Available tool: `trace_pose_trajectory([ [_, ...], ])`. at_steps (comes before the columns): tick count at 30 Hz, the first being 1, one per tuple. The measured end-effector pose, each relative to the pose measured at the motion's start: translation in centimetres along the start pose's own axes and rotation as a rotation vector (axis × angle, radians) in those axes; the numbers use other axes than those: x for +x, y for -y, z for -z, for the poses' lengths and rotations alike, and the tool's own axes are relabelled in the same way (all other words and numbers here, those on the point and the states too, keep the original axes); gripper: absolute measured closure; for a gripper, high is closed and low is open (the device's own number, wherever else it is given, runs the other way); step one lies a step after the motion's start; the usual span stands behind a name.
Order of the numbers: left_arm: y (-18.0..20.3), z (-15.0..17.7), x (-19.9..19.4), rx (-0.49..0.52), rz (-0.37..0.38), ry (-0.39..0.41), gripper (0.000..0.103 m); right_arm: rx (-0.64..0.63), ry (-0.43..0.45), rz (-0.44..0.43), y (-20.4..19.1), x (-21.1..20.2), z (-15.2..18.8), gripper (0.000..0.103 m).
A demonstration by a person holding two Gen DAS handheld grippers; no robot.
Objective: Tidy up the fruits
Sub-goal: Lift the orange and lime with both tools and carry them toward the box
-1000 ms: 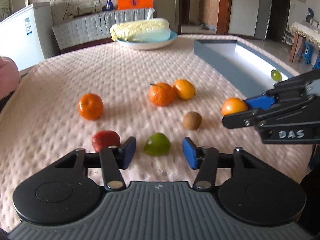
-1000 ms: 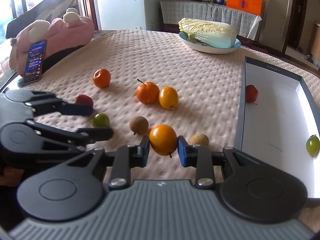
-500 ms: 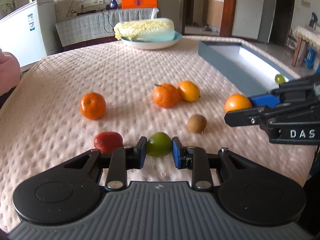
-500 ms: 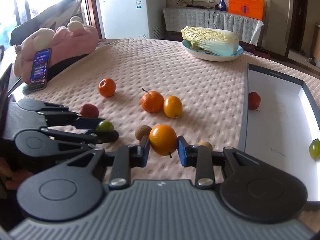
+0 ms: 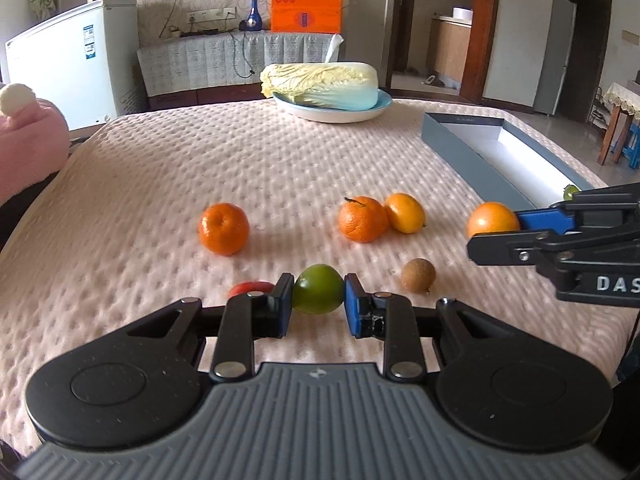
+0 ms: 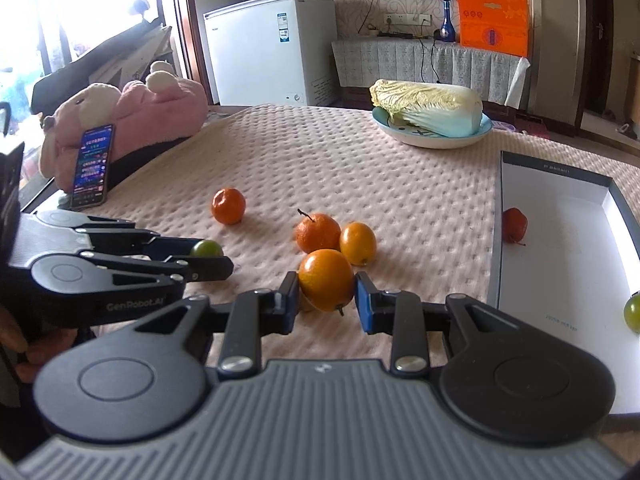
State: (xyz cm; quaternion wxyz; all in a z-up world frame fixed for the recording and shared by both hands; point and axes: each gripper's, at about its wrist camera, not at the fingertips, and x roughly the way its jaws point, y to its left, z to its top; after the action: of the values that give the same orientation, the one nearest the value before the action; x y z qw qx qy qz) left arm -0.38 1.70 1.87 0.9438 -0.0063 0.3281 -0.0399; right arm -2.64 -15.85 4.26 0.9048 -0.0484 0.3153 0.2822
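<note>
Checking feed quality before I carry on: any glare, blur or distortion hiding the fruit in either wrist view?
Left wrist: sharp, fisheye bends the table edges, green fruit clear. Right wrist: window blown out at upper left, held orange still crisp, box interior bright but readable.

- The left wrist view sits low behind its own black two-finger left gripper, looking forward and down across the dimpled pink tablecloth toward the far wall.
- The right wrist view rides behind the black right gripper, close over the cloth, angled slightly leftward.
- Both catch the pale napa cabbage on a blue plate and the grey-walled white box; each sees the other gripper.
</note>
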Motion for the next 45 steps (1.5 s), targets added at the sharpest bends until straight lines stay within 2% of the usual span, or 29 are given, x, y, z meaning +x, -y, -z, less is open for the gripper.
trace_pose_trajectory([
  [13, -0.2, -0.6, -0.4, -0.025, -0.015, 0.033, 0.072, 0.037, 0.021, -0.002, 1.1, -0.9, 0.0, 0.070],
  [22, 0.1, -1.2, -1.1, -0.037, -0.002, 0.063, 0.072, 0.000, 0.035, -0.036, -0.1, -1.2, -0.2, 0.070],
  [30, 0.4, -1.2, -0.4, -0.028, -0.009, 0.029, 0.072, 0.039, 0.049, -0.006, 0.8, -1.6, -0.5, 0.070],
  [37, 0.9, -1.6, -0.4, -0.033, -0.007, 0.040, 0.072, 0.038, 0.071, -0.010, 1.1, -2.6, -0.6, 0.070],
  [45, 1.9, -2.5, -0.4, -0.050, 0.014, 0.067, 0.072, 0.076, 0.040, -0.006, 2.2, -2.1, -0.1, 0.070],
])
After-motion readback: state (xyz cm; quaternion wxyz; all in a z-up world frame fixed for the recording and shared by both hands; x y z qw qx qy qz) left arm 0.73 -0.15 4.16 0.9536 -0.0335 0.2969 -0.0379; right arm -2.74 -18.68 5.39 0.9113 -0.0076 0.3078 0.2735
